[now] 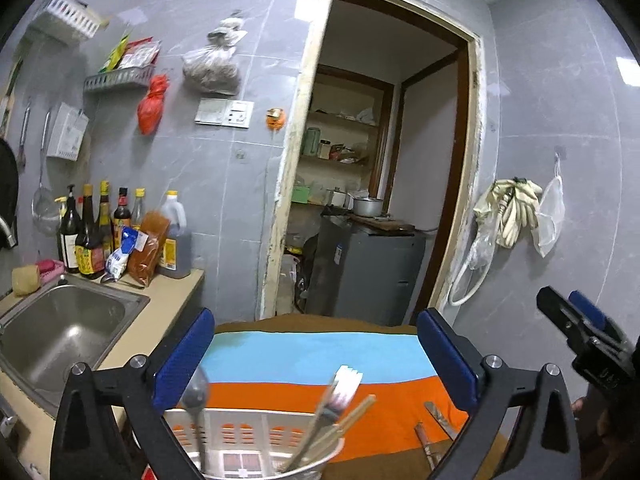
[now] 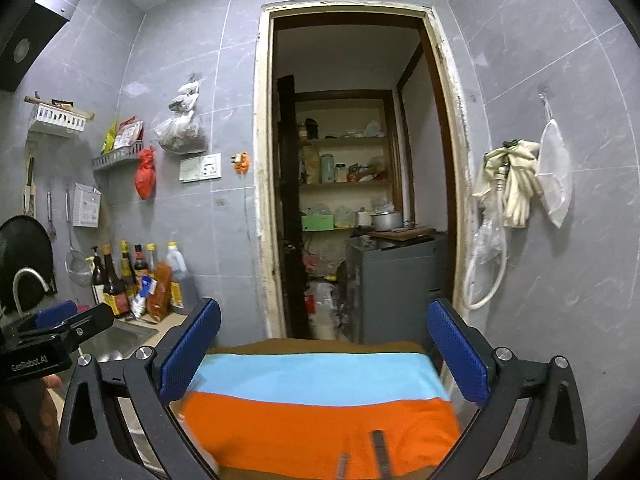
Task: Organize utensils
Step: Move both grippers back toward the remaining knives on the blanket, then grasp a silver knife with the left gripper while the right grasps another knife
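Nearest the left camera, a round utensil cup [image 1: 308, 465] stands at the bottom edge, holding a metal spoon [image 1: 195, 394], a white-headed utensil [image 1: 343, 385] and wooden chopsticks [image 1: 352, 416]. Just behind it sits a white slatted basket [image 1: 248, 432]. The left gripper [image 1: 316, 356] hangs above them, jaws spread wide, nothing between the blue pads. To the right of the cup, two knife-like utensils [image 1: 434, 428] lie on the striped cloth [image 1: 312, 354], orange band near, light blue farther. The right gripper [image 2: 324, 356] is wide open too, empty, over that same cloth, with two blurred metal pieces [image 2: 378, 454] below it. Left of the cloth, a steel sink [image 1: 68, 328] is set into the counter, and sauce bottles [image 1: 90, 236] crowd the wall behind. Farthest off, an open doorway [image 2: 348, 160] shows pantry shelves and a grey cabinet [image 2: 396, 284].
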